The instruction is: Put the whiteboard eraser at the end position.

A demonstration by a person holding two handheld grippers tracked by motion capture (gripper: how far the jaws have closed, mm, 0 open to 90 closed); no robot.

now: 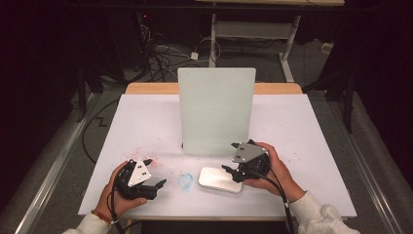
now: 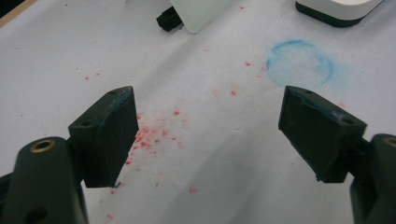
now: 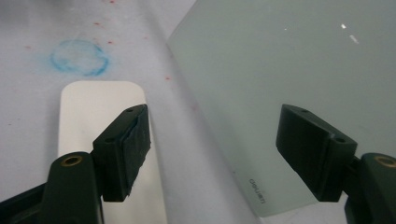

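A white rounded block [image 1: 220,179] lies flat on the white table sheet [image 1: 146,122], and in the right gripper view the block [image 3: 93,107] runs under the left jaw. My right gripper [image 1: 230,171] hovers at the block's right end with its jaws pointing left. The right gripper [image 3: 215,144] is open, with nothing between the jaws. A pale green board [image 1: 216,111] stands upright just behind it, close to the right jaw as the board [image 3: 289,60] appears in the right gripper view. My left gripper [image 1: 155,173] is open over bare sheet, empty in its own view [image 2: 208,126].
A blue chalky ring [image 1: 185,181] marks the sheet between the two grippers, also seen as a ring [image 2: 300,63] ahead of the left jaws. Red specks [image 2: 152,135] are scattered on the sheet. The table's front edge is close to both hands.
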